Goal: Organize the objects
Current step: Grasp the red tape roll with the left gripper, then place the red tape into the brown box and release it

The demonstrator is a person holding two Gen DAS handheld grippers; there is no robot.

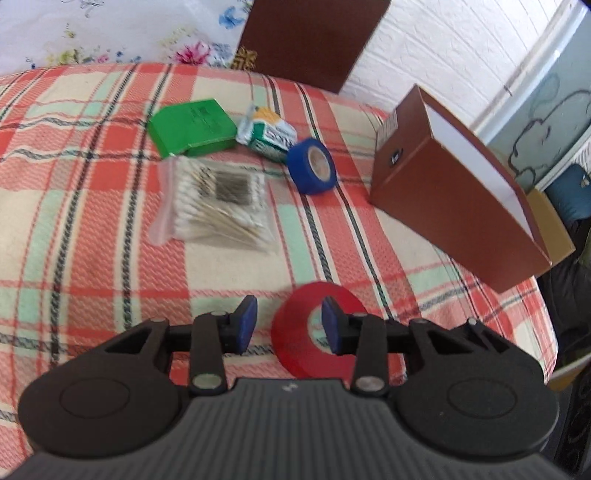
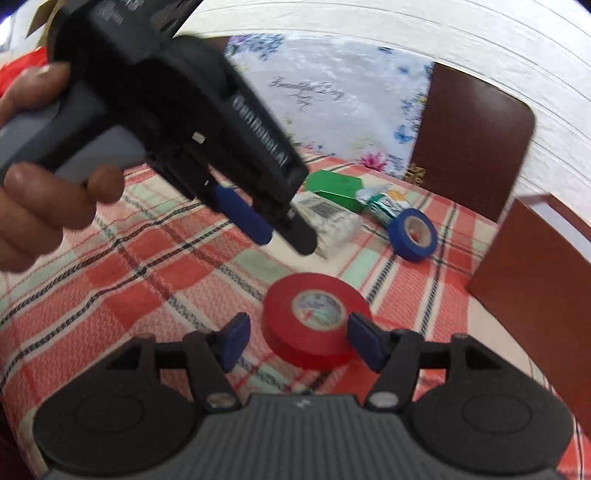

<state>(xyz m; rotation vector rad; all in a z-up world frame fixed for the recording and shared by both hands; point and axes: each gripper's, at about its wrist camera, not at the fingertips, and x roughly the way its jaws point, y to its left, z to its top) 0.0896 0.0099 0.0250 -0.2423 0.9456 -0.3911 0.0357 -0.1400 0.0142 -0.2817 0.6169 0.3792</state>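
Note:
A red tape roll [image 1: 295,343] lies flat on the plaid cloth, just under my open left gripper [image 1: 290,323]. It also shows in the right wrist view [image 2: 314,321], between the fingers of my open right gripper [image 2: 299,339]. The left gripper [image 2: 280,236] hovers above the cloth in the right wrist view, held by a hand. Farther back lie a blue tape roll [image 1: 312,166] [image 2: 413,234], a bag of cotton swabs [image 1: 218,206] [image 2: 332,221], a green box [image 1: 192,127] [image 2: 332,184] and a green-white packet [image 1: 267,133] [image 2: 384,206]. Both grippers are empty.
An open brown box [image 1: 454,206] [image 2: 535,295] with a white inside stands at the right edge of the plaid-covered surface [image 1: 74,184]. A brown lid [image 1: 314,40] [image 2: 472,140] leans against the white wall behind. A floral cloth [image 1: 110,29] hangs at the back.

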